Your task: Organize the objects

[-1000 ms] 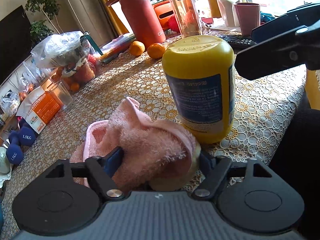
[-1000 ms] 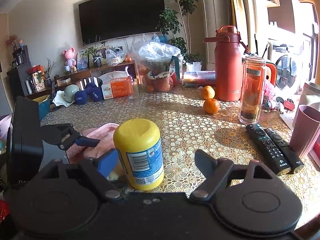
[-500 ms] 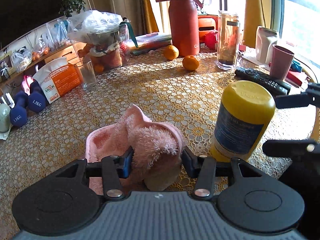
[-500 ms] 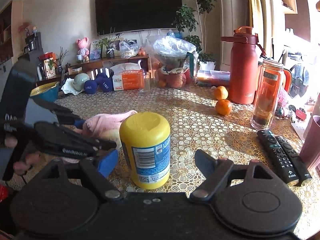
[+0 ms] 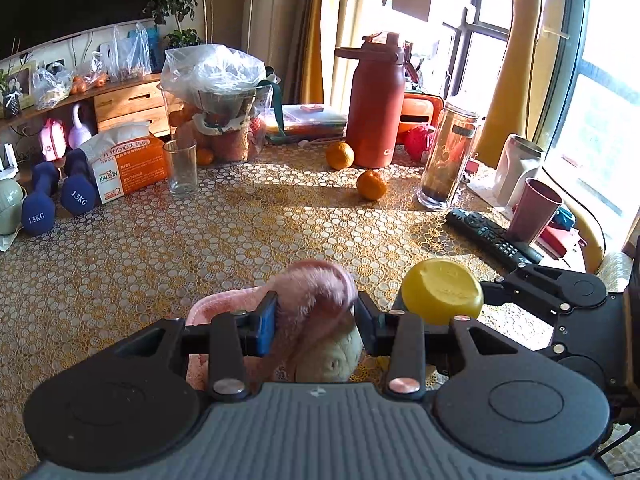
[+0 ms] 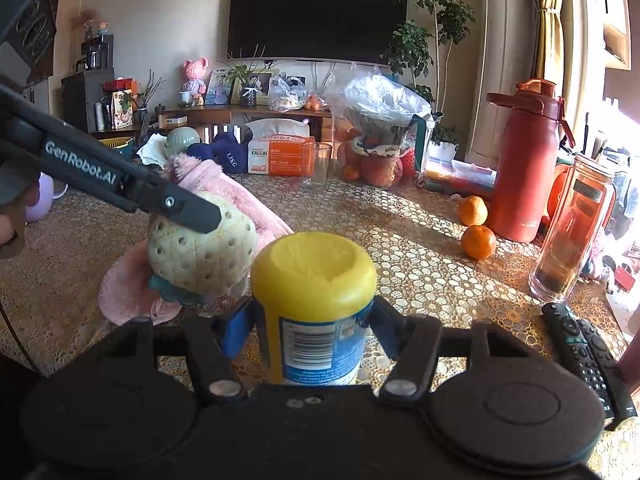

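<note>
Left wrist view showed the left gripper (image 5: 316,320) closed on a bundle of pink fleece cloth (image 5: 316,292) with a pale strawberry-shaped plush toy (image 5: 334,360) hanging under it; the blue-padded fingers (image 5: 266,326) pinched the soft fabric from both sides, likely because the cloth gave an easy fold to squeeze. From the right wrist view the toy (image 6: 200,248) appeared clear of the lace-patterned tablecloth (image 6: 420,264), the rest of the cloth trailing down to the surface beside it, though whether the toy itself touched the table could not be told. The right gripper (image 6: 312,328) stood closed around the body of a yellow-capped bottle (image 6: 314,304), its jaws pressing the labelled sides low down, a hold that seemed meant to keep the upright container steady. Bottle and plush sat just beside each other near the table edge, well apart from the mandarins (image 6: 476,240), the red thermos (image 6: 528,168), the glass tumbler (image 6: 572,232) and the remote controls (image 6: 580,344). Judging by both grasps, each item was about to be carried to a tidier spot.
</note>
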### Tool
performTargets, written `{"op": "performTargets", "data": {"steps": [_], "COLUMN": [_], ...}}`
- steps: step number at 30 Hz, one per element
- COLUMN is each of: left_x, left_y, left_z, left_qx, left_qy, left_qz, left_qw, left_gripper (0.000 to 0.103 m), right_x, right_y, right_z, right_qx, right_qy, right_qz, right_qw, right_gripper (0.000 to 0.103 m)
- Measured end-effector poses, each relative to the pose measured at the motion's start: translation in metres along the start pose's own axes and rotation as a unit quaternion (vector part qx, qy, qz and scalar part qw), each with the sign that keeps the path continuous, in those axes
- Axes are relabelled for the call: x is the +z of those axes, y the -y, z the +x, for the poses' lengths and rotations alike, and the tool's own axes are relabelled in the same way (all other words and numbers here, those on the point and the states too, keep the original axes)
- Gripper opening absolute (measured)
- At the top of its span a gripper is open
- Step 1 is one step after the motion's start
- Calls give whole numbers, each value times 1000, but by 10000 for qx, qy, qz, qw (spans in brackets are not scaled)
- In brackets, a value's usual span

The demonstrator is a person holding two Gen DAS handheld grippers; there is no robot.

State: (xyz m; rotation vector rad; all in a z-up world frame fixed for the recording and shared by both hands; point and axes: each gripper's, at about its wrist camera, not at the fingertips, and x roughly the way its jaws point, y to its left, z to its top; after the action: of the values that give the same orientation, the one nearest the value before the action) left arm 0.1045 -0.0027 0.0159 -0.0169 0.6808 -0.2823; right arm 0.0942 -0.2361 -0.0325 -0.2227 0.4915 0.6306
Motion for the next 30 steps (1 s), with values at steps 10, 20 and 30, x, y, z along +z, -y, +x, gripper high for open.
{"op": "performTargets", "data": {"steps": [10,20,30], "left_x": [-16,-64,-105], "left_y": [22,59,92], "left_z": [6,-1,23], "left_qx": [476,500,723], "left_qy": [61,19,-120], "left_qz": [958,2140,3105], "left_qw": [9942,9755,9477], "left_gripper": [46,81,81], "right_x": [1,2,4], "right_y": [3,11,12], "right_z": [0,1,1], "right_qx": [39,163,171], "right_qy": [-7,-59,-98], "right_qz": [63,238,261], "right_qw": [10000,9996,9995], "right_gripper": [61,62,62]}}
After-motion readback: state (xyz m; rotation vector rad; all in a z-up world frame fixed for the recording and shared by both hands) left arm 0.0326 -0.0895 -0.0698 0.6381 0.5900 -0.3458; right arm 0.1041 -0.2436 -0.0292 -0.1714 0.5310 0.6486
